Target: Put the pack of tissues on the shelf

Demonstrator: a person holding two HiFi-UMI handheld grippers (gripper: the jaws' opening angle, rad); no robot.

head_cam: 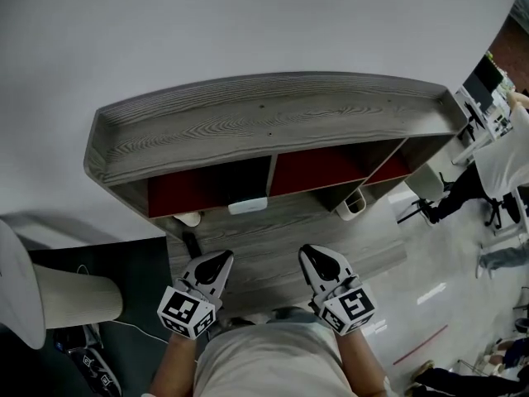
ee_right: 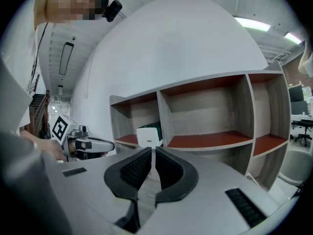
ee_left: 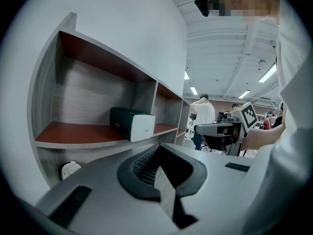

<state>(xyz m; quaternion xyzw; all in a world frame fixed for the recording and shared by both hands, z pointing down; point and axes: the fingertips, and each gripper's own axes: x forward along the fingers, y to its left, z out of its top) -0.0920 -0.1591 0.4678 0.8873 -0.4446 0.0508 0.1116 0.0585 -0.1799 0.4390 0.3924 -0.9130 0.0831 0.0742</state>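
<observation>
The pack of tissues (head_cam: 248,206), dark green with a white end, lies on the red shelf board of the grey wooden shelf unit (head_cam: 273,122), in the left compartment beside a divider. It also shows in the left gripper view (ee_left: 133,124) and in the right gripper view (ee_right: 149,135). My left gripper (head_cam: 216,265) and right gripper (head_cam: 318,259) are held low and close to the body, well back from the shelf. Both are shut with nothing between their jaws (ee_left: 159,148) (ee_right: 153,151).
A white cup (head_cam: 188,218) sits low under the left compartment and a small white bin (head_cam: 353,203) stands under the right one. A round white table (head_cam: 50,296) is at the left. Chairs and people (head_cam: 496,164) are at the far right.
</observation>
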